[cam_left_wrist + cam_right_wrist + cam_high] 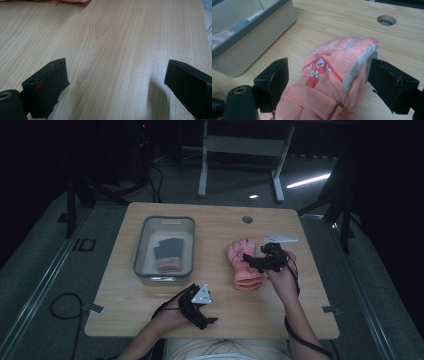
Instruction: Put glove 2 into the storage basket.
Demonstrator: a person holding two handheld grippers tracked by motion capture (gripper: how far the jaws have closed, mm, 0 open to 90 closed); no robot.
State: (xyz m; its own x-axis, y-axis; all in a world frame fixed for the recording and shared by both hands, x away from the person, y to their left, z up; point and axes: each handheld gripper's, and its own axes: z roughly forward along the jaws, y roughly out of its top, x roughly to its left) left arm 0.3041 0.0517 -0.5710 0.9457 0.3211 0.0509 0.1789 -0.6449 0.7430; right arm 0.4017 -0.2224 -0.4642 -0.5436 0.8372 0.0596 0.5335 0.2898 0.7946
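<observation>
I found the pink glove (332, 75) lying flat on the table (300, 285) just right of the grey bin (142, 245), judged it soft, light and padded, best pinched at the cuff, with both my grippers' jaws released, the right gripper (329, 82) straddling it, the left gripper (116, 85) empty.

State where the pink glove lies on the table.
In the high view, the pink glove lies flat right of centre, between the grey-rimmed bin and the right tongs.

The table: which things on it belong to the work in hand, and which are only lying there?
Belong: pink glove between the open right gripper jaws; grey bin holding another glove.

Lying about: round hole in the table; open left gripper, idle.
</observation>
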